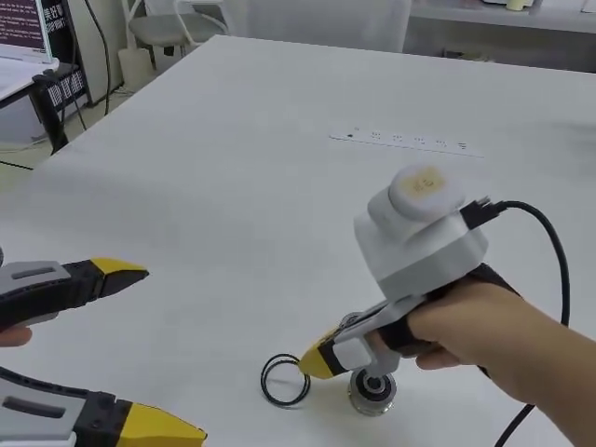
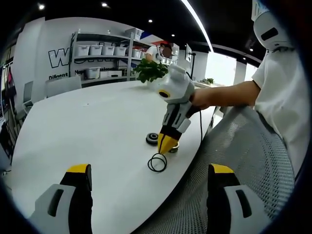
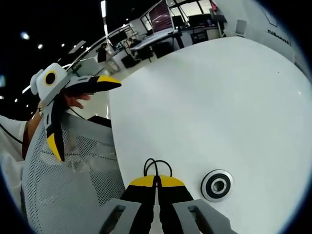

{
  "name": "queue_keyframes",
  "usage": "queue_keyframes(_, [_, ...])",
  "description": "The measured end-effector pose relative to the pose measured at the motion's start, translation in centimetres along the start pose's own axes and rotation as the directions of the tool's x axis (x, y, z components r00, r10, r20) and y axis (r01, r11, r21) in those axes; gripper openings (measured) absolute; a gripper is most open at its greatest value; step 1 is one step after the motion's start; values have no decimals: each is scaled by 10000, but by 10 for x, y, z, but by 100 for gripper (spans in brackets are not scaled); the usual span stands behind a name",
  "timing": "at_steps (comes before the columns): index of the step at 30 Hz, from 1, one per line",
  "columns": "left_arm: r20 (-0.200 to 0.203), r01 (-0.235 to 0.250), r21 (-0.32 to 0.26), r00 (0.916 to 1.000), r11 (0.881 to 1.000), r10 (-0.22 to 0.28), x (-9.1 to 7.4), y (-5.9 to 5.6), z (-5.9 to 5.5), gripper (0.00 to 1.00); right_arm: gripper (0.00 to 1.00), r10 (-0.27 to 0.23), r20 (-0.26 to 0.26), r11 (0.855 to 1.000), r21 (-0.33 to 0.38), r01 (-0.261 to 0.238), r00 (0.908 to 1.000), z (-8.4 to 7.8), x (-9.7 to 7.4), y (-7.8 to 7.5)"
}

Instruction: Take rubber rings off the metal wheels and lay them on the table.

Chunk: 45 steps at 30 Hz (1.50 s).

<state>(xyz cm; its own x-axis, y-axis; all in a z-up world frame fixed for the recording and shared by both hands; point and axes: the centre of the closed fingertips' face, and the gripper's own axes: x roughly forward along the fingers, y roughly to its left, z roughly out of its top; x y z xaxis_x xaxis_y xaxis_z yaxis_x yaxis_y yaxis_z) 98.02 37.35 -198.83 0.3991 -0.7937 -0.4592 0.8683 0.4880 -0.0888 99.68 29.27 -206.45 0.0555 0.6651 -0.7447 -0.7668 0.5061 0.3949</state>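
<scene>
R gripper (image 1: 315, 363), jaws clenched, tips touching near edge of rubber rings (image 1: 282, 380) lying flat on table (image 1: 279, 186), metal wheel (image 1: 372, 391) just beside on tips' other side; L gripper (image 1: 172, 352) gaping, well apart, so R nearer.

Right claw (image 1: 312, 363): white and grey moulded body, black jaw arms, yellow tips. A black cable (image 1: 551, 250) leaves the rear of the body. Left claw (image 1: 172, 352): matching black arms with grey inserts and yellow tips. Clothing: white short-sleeved shirt (image 2: 285, 97). Head: white headset (image 2: 270, 27) with a dark slot.
</scene>
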Motion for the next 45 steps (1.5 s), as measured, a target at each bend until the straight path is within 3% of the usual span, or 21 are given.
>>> queue_keyframes(17, [16, 115, -84, 9999, 9999, -115, 1, 0, -1, 98, 0, -345, -293, 9994, 76, 347, 9990, -5, 6, -8])
queue_keyframes(45, [-179, 147, 14, 9997, 9999, -147, 1, -2, -3, 99, 0, 32, 57, 9997, 228, -34, 10000, 2, -3, 0])
